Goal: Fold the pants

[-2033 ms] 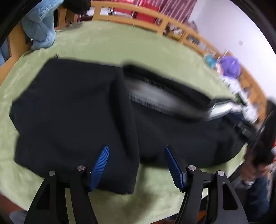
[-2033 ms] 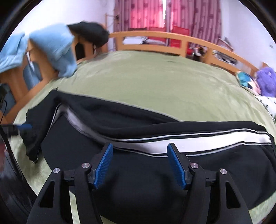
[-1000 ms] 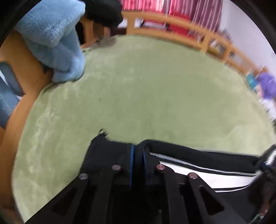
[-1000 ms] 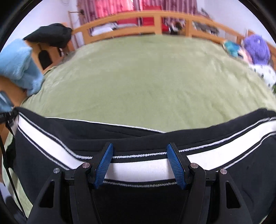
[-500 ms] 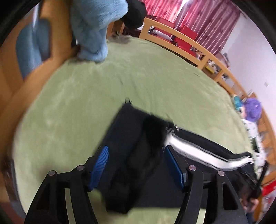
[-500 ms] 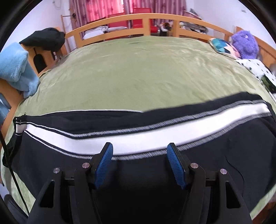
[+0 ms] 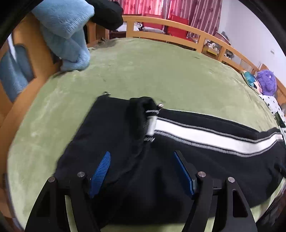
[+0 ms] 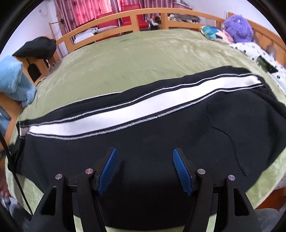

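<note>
Black pants (image 7: pixel 125 142) with a white side stripe (image 7: pixel 205 133) lie flat on the green bed cover (image 7: pixel 160 71). In the left wrist view their left end is folded over onto the rest, with a rumpled cuff at the fold's top. My left gripper (image 7: pixel 142 166) is open and empty, just above that folded part. The pants also show in the right wrist view (image 8: pixel 160 135), stretched across with the stripe (image 8: pixel 125 114) running diagonally. My right gripper (image 8: pixel 144 166) is open and empty over the black cloth near the front edge.
A wooden bed rail (image 7: pixel 178 23) runs round the far side. Light blue blankets (image 7: pixel 66 32) and a black garment (image 7: pixel 107 10) hang over the left rail. A purple plush toy (image 8: pixel 237 28) and a patterned pillow (image 8: pixel 211 32) lie at the far right.
My left gripper was shut on the pants' end a second ago; it has opened, let the cloth drop folded over, and drawn back. The right gripper stayed open and shifted little.
</note>
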A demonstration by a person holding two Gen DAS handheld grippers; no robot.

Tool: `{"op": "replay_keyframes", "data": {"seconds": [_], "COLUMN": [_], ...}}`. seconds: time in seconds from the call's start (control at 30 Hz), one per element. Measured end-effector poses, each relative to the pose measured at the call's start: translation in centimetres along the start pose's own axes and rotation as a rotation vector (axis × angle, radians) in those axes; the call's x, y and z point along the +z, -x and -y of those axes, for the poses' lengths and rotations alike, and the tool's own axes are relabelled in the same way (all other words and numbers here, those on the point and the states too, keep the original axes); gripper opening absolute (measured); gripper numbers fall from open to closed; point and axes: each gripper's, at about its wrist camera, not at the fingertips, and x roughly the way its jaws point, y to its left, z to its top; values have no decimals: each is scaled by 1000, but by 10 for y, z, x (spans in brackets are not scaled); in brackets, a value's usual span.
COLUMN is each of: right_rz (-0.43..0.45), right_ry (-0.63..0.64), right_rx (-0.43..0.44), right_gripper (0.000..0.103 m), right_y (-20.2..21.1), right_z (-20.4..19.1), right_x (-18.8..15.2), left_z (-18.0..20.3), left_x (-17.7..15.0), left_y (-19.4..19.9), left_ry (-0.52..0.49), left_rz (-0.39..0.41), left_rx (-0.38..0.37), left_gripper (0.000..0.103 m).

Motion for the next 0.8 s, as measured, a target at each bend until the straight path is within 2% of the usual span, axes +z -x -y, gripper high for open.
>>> {"op": "replay_keyframes", "data": {"seconds": [0.07, 0.1, 0.13, 0.17, 0.2, 0.27, 0.3, 0.37, 0.4, 0.5, 0.53, 0.57, 0.63, 0.7, 0.8], "right_rz": [11, 12, 11, 6, 1, -5, -6, -5, -5, -11, -8, 1, 10, 13, 13], "right_ry": [28, 36, 41, 42, 39, 29, 25, 12, 10, 6, 7, 7, 10, 17, 27], "right_rx": [-42, -55, -68, -81, -94, -113, -118, -119, -114, -99, -103, -107, -105, -101, -100], "right_gripper": [64, 64, 64, 64, 64, 64, 64, 64, 64, 64, 64, 64, 64, 64, 64], "right_y": [7, 9, 11, 11, 12, 11, 11, 10, 9, 3, 1, 1, 2, 3, 4], "right_z": [1, 2, 4, 6, 9, 14, 16, 19, 20, 16, 14, 13, 10, 7, 6], "right_x": [-6, -9, -11, -13, -15, -16, -17, -16, -15, -13, -12, -12, -11, -12, -13], "left_z": [3, 5, 8, 5, -4, -30, -41, -58, -68, -90, -93, -95, -96, -102, -107], "left_x": [5, 6, 5, 6, 8, 17, 26, 42, 51, 67, 70, 71, 70, 69, 59], "left_y": [-12, -23, -28, -35, -35, -23, -17, -8, -7, -14, -18, -21, -15, 0, 27], "left_ry": [-3, -24, -38, -34, 10, 150, 167, 174, 185, 197, 184, 170, 158, 173, 209], "left_rz": [-7, -24, -37, -52, -60, -16, 0, 42, 55, 16, -12, -37, -28, 12, 51], "left_rx": [13, 90, 141, 176, 147, 16, 15, 78, 82, 33, 37, 93, 191, 176, 99], "left_gripper": [70, 69, 64, 37, 14, 13, 13, 13, 13, 13, 16, 18, 32, 62, 64]}}
